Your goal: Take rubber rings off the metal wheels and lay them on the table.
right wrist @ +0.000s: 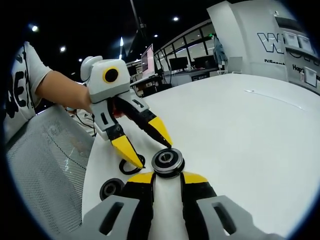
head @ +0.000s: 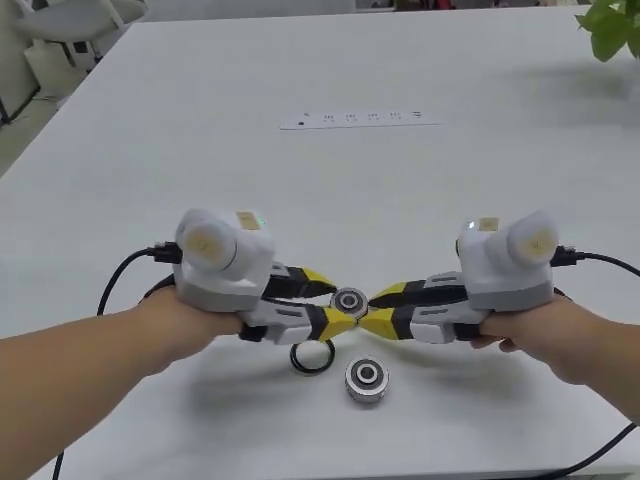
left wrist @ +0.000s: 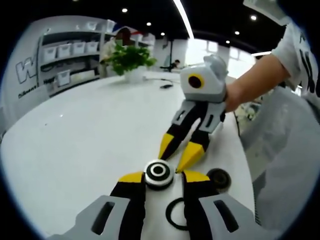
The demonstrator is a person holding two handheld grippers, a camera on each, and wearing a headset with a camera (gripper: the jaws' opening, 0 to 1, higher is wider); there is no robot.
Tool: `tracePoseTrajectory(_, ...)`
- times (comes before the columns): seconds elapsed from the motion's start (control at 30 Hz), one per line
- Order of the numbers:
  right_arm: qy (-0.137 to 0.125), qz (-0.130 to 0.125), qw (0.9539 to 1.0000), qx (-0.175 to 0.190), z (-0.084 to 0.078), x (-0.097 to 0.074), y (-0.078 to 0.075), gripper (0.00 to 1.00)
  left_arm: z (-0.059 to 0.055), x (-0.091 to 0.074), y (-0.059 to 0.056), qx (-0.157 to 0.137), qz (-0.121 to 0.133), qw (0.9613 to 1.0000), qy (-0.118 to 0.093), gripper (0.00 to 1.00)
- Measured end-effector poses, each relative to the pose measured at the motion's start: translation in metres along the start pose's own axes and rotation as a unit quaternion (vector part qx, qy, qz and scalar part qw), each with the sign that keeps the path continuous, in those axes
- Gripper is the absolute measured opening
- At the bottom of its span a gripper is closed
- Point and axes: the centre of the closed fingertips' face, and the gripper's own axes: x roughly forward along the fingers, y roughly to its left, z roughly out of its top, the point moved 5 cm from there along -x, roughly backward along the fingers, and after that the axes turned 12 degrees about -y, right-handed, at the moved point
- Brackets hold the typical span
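Observation:
A small metal wheel (head: 349, 300) hangs above the white table (head: 400, 190), between the two grippers, which meet tip to tip. My right gripper (head: 368, 308) is shut on this wheel (right wrist: 167, 161), which sits at its yellow tips. My left gripper (head: 340, 304) comes in from the opposite side with its jaws parted around the same wheel (left wrist: 159, 173), one tip at its rim. A loose black rubber ring (head: 312, 357) lies on the table just below. A second wheel (head: 367, 379) lies flat beside the ring.
A flat white strip (head: 360, 120) lies at mid-table. A potted plant (head: 612, 28) stands at the far right corner and a chair (head: 70, 30) at the far left. Black cables (head: 120, 275) trail from both grippers. The table's front edge is close below the wheels.

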Motion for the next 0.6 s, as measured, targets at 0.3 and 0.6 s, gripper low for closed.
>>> tracePoseTrajectory(0.3, -0.002, -0.002, 1.0, 0.0, -0.0001, 0.0013, -0.0013, 0.17, 0.002, 0.0047, 0.0035, 0.019, 0.014, 0.9997, 0.006, 0.19)
tracePoseTrajectory(0.6, 0.0, -0.002, 1.0, -0.006, -0.0003, 0.0032, -0.001, 0.17, 0.0006, 0.0076, 0.0027, 0.04, 0.02, 0.9989, 0.014, 0.14)
